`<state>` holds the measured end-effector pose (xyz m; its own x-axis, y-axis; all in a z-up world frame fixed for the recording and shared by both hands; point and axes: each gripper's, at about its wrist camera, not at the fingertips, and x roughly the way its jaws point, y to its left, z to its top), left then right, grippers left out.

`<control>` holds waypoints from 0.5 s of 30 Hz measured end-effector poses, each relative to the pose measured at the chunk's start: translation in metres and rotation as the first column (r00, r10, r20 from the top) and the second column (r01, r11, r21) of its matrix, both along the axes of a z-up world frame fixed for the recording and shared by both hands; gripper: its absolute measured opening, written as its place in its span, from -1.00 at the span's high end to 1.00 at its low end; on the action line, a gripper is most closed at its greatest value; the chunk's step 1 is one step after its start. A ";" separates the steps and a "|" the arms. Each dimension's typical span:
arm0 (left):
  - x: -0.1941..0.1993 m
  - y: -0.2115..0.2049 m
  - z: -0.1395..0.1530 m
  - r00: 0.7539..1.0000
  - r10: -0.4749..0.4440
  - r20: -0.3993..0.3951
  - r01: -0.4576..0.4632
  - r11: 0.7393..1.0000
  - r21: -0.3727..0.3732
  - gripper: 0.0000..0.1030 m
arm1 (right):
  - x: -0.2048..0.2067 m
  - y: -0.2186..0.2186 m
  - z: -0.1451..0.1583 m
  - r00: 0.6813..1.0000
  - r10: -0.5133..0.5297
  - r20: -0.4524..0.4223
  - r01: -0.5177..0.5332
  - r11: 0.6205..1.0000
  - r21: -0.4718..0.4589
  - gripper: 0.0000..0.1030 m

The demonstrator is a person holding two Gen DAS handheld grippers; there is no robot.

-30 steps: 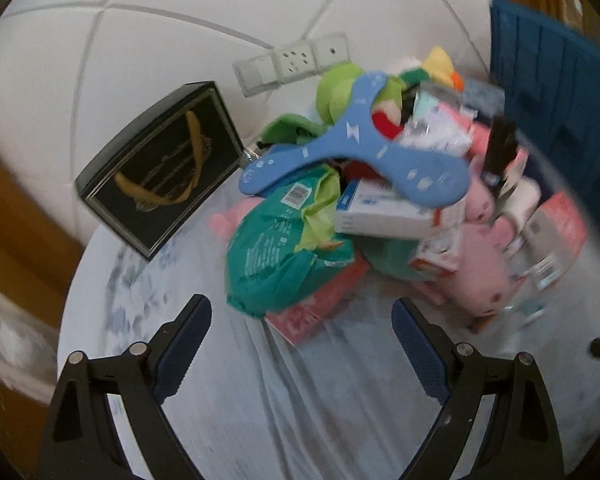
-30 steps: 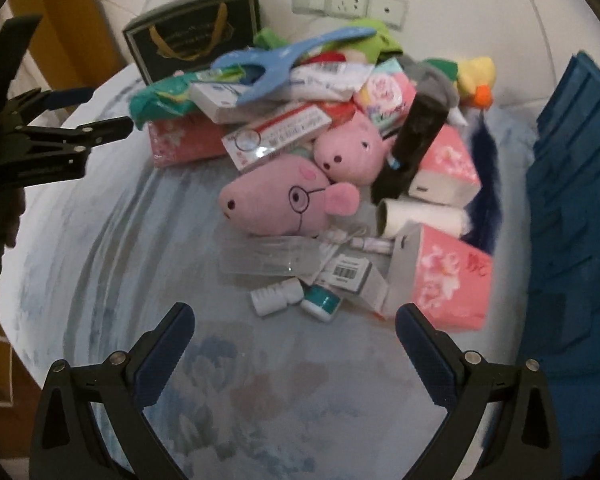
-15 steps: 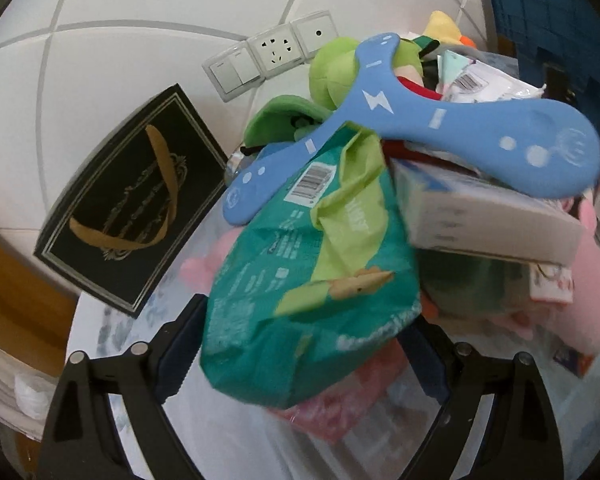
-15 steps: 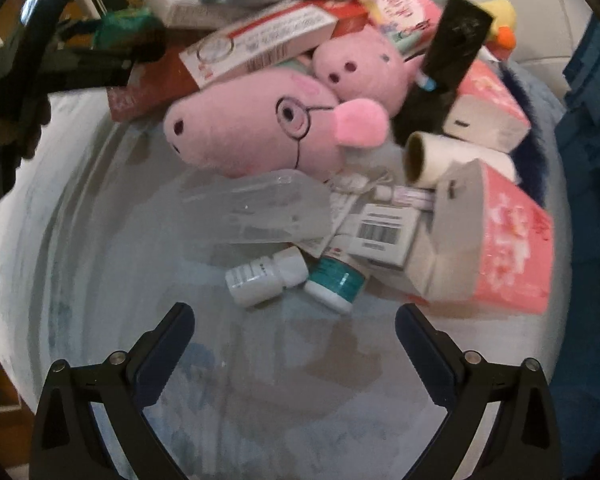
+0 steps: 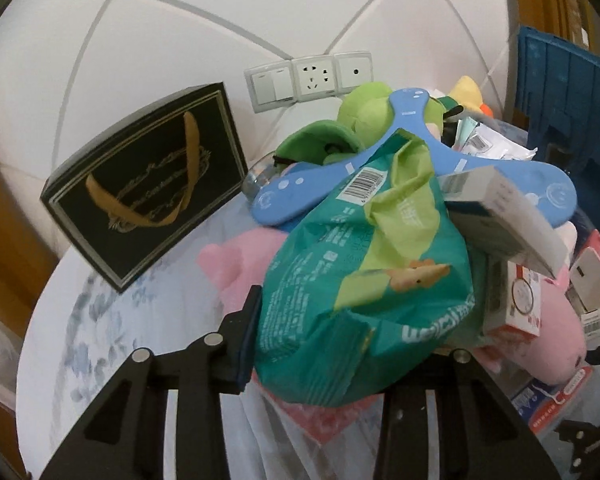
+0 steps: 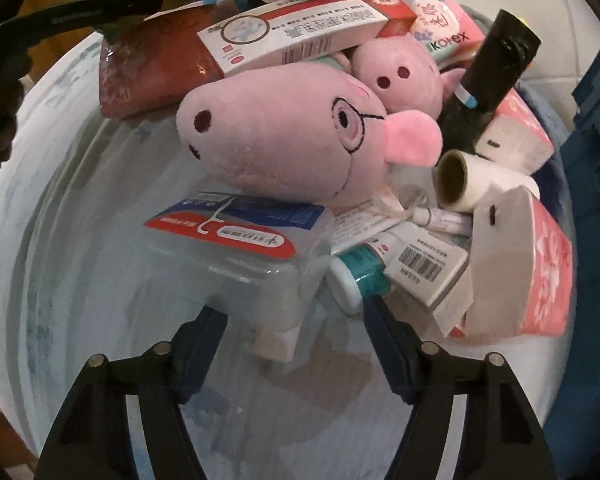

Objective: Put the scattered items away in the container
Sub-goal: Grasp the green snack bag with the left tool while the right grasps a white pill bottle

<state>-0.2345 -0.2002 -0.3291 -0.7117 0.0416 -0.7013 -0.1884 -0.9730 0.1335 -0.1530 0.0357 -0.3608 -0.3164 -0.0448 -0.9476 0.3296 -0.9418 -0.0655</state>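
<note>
- The left gripper [image 5: 340,344], just closing, now pinches the green bag [image 5: 364,280] between its fingers: first item grasped.
- The right gripper [image 6: 296,344], also closing, brackets the clear box [image 6: 260,256], fingers apparently not yet touching it.
- The blue bin [image 5: 568,92] waits beyond.

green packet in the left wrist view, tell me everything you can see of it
The green packet is a soft, crinkly plastic pouch, teal with lime-green panels, white print and a barcode label near its top. It looks puffy and creased. It sits at the near edge of the pile, leaning under the blue boomerang-shaped toy and against a white box. The left tool has just been closing and now squeezes its lower end; only one finger shows.
</note>
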 end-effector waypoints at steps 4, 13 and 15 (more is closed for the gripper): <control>0.012 -0.006 -0.001 1.000 0.018 -0.001 -0.018 1.000 0.000 0.29 | 0.005 -0.003 0.002 1.000 0.017 -0.021 -0.016 1.000 0.010 -0.35; 0.021 -0.013 -0.002 0.998 0.063 -0.005 -0.062 0.998 0.027 0.29 | 0.013 -0.009 0.002 0.998 0.066 -0.011 -0.066 0.998 0.003 -0.11; 0.021 -0.013 -0.002 0.998 0.063 -0.009 -0.063 0.998 0.026 0.29 | 0.013 -0.009 -0.006 0.997 0.074 0.017 -0.074 0.997 0.001 -0.08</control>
